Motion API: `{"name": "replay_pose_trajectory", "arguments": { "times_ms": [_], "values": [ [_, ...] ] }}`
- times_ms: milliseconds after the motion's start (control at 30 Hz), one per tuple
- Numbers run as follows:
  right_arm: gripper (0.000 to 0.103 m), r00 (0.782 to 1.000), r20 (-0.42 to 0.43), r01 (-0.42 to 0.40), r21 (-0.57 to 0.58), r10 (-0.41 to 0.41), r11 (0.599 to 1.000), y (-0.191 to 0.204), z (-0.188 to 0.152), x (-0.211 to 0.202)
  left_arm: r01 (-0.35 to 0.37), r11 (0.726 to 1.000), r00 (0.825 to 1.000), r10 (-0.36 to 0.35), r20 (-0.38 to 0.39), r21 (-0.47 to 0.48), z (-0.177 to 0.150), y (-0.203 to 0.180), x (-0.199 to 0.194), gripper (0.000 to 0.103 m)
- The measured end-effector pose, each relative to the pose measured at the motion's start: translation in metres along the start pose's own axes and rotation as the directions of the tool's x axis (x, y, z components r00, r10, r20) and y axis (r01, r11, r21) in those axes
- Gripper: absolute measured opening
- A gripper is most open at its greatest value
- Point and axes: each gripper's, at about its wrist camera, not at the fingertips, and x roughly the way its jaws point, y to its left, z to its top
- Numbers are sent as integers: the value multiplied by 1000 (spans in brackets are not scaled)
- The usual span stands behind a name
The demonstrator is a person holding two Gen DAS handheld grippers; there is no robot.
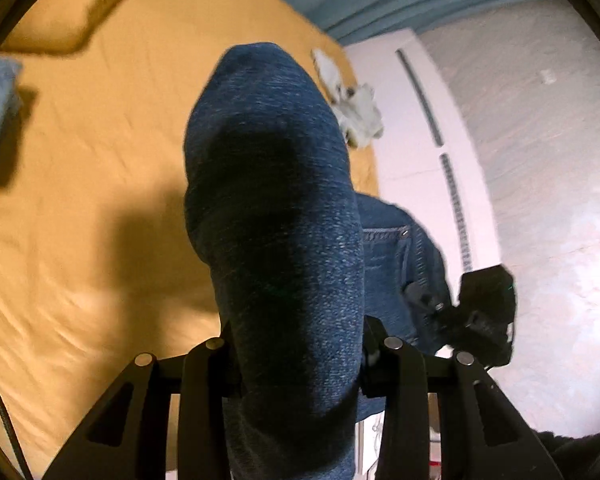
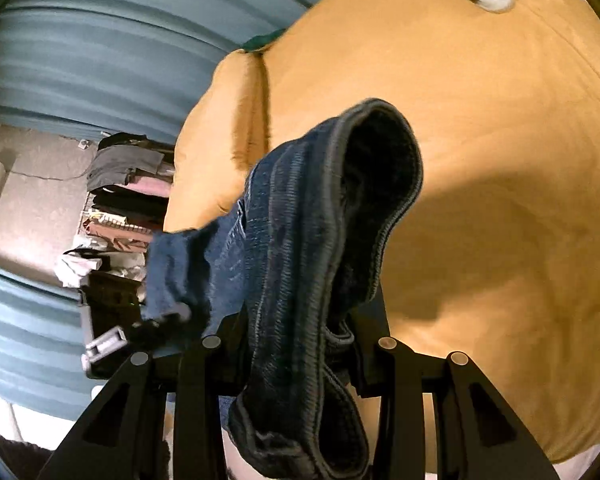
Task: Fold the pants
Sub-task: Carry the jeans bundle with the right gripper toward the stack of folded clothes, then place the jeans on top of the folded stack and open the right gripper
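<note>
1. Denim fills the near foreground of both views: the blue pants bulge up between the fingers of the left tool, which is clenched on the fabric.
2. Seen from the right wrist, the right tool grips the pants at a thick hemmed edge with a seam, the cloth looping above its fingers.
3. Both tools hold the pants lifted above the bed, which is covered by a mustard-yellow sheet with soft creases and shadows.
4. A crumpled pale garment lies near the bed's far edge; a yellow pillow sits at one corner.
5. Teal ribbed wall panels and a pale floor surround the bed; a rack of stacked clothes stands beside it.
6. No readable writing or brand shows.
</note>
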Motion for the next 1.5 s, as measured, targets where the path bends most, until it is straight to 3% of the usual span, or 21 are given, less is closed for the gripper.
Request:
{"name": "replay_pose_trajectory", "arguments": {
  "times_ms": [133,267,333,400,467,567,667,800,867,900,933,967,1033,1100,1200,1233,1333,1467,1500],
  "values": [
    [39,998,29,-56,14,55,998,89,-14,79,-25,998,999,23,29,55,51,59,-99,34],
    [39,990,-1,-143,-4,143,990,180,-13,198,-125,990,990,120,77,66,100,143,-194,34],
    [39,982,-14,-187,3,187,982,203,-9,251,-198,978,977,192,95,63,122,195,-226,34],
    [39,978,-49,-204,20,204,979,222,-4,325,-281,960,956,277,98,23,139,262,-249,34],
    [39,973,-113,-195,62,201,979,226,-6,401,-301,952,949,305,82,-58,146,330,-261,34],
    [39,971,-195,-128,65,138,990,226,-16,472,-278,945,957,288,35,-174,135,424,-265,35],
    [40,968,-222,-101,66,114,993,231,-21,511,-220,953,970,237,60,-206,120,456,-269,39],
    [42,967,-246,-62,33,68,998,241,-15,515,-175,959,976,198,86,-222,111,461,-266,43],
    [53,963,-267,-12,31,20,999,249,-11,518,-199,953,974,219,65,-227,115,453,-266,46],
    [60,961,-276,17,23,-10,1000,245,-11,514,-220,949,970,237,50,-227,116,448,-269,46],
    [86,959,-279,55,5,-51,998,250,-9,511,-245,942,965,260,38,-228,122,443,-271,50],
    [99,957,-261,126,-34,-130,991,256,-8,502,-280,935,955,294,31,-218,122,436,-275,56],
    [99,953,-212,199,-100,-216,975,271,-10,481,-369,910,922,384,48,-191,120,420,-287,71],
    [99,928,-169,307,-159,-332,938,289,-10,463,-484,857,859,504,91,-178,116,394,-293,80],
    [99,857,-57,473,-310,-513,825,330,-26,433,-622,770,755,638,154,-144,100,355,-305,97],
    [99,838,-25,506,-339,-546,793,340,-34,423,-644,754,735,656,172,-126,93,340,-306,102],
    [99,800,49,565,-397,-598,723,371,-56,389,-677,730,711,682,173,-92,71,305,-299,102],
    [99,788,95,588,-409,-608,698,400,-84,330,-663,745,725,664,180,-76,34,249,-306,103],
    [99,793,103,584,-411,-601,700,405,-92,317,-666,742,720,667,194,-78,23,228,-310,103]
  ]
}}
